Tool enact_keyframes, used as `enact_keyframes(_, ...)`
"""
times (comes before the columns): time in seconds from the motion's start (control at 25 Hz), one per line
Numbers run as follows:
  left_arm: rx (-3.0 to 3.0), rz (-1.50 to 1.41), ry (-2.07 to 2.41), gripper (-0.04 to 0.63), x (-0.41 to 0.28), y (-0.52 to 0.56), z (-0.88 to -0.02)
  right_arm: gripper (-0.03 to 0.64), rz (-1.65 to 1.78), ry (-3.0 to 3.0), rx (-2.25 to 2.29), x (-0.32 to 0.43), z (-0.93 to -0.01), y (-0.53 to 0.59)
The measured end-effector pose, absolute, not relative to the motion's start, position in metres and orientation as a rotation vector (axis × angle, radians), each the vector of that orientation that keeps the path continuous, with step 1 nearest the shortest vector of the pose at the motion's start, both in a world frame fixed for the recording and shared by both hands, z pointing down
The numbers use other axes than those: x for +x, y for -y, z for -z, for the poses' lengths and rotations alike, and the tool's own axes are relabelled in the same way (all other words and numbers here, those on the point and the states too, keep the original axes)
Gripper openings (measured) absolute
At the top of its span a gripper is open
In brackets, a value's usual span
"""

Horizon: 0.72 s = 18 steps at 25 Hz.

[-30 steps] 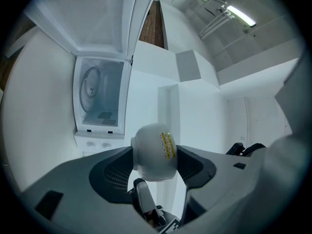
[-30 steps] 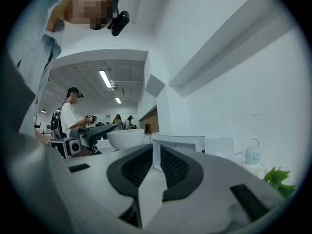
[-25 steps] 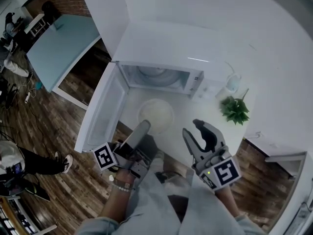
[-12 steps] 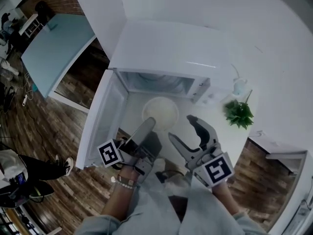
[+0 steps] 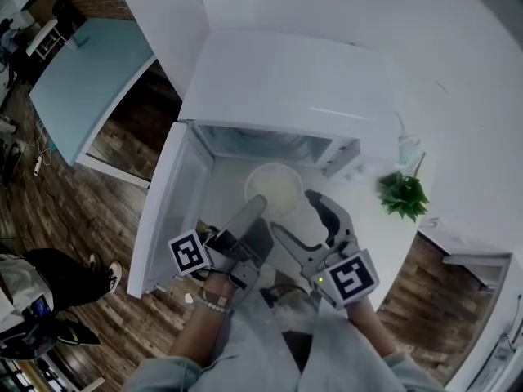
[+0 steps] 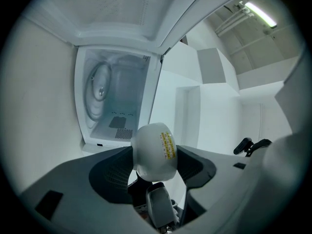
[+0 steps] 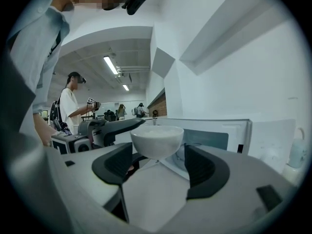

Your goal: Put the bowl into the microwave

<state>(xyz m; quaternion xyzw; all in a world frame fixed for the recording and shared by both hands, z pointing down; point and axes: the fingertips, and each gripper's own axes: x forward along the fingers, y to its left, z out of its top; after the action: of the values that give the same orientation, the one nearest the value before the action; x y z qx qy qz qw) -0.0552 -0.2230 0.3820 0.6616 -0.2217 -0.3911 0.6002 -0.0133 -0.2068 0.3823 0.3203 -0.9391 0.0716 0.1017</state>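
- My left gripper (image 5: 258, 202) reaches forward, rolled onto its side so one jaw lies over the other, with the left marker cube (image 5: 188, 253) turned up towards me
- Its jaws stand apart; the bowl (image 5: 274, 188) shows in the gap at the tips, and I see neither pad pressing on it
- My right gripper (image 5: 296, 212) sits just beside it, jaws side by side, tipped slightly down, right marker cube (image 5: 350, 278) on top
- Its jaws have just been opening and gape wide; the bowl lies just ahead of the tips, untouched
- My left hand (image 5: 214, 288) and right hand (image 5: 359, 313) hold the handles low in my view, forearms in pale sleeves (image 5: 384, 364)
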Motion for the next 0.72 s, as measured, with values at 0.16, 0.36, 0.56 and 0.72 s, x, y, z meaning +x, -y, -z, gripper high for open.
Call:
enact_keyframes(0.16, 1.527, 0.881, 0.514, 0.262, -0.053, 0.231, -0.391, 0.327, -0.244, 2.761, 0.952, -0.016, -0.392, 0.216)
enact_keyframes(0.36, 1.515, 0.864, 0.52, 0.262, -0.053, 0.243, -0.404, 0.321, -0.238, 2.733, 0.994, -0.016, -0.402, 0.228)
enact_keyframes(0.56, 1.509, 0.834, 0.524, 0.262, -0.049, 0.256, -0.417, 0.321, -0.294, 2.715, 1.025, -0.013, -0.415, 0.24)
enact_keyframes(0.72, 1.492, 0.834, 0.532, 0.262, -0.05, 0.265, -0.431, 0.315, -0.283, 2.679, 1.028, -0.013, -0.428, 0.249)
